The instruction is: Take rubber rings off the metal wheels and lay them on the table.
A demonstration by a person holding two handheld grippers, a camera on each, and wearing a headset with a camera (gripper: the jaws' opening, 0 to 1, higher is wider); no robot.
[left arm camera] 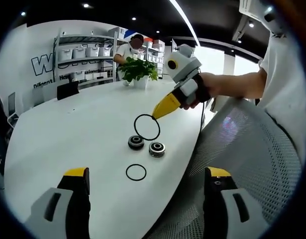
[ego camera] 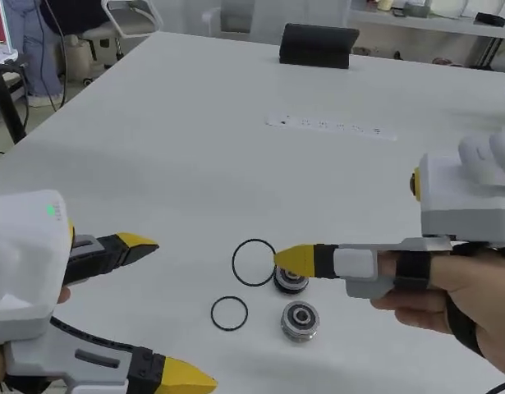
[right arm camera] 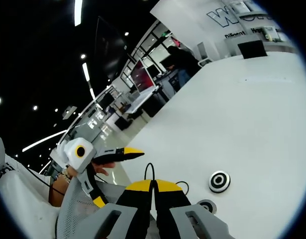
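One rubber ring (ego camera: 229, 313) already lies flat on the tabletop (ego camera: 195, 148), just left of the near metal wheel (ego camera: 300, 320); a second ring (ego camera: 254, 263) is pinched at its rim by the clenched fingers of the right gripper (ego camera: 283, 258), and hangs beside the far wheel (ego camera: 291, 281), apparently clear of it; whether its lower edge touches the tabletop I cannot tell. The left gripper (ego camera: 178, 312) waits at the near left with its fingers spread wide, grasping nothing.

So the task looks well advanced: one ring is down, and the held one only needs laying flat. Whether either wheel still carries another ring is too small to tell.

Around them, a white power strip (ego camera: 330, 125) lies far off across the tabletop, with a black case (ego camera: 318, 45) at the far edge and a potted plant (left arm camera: 138, 69) beyond. All sit well apart from the work, and bare tabletop left of the wheels offers room for the ring.
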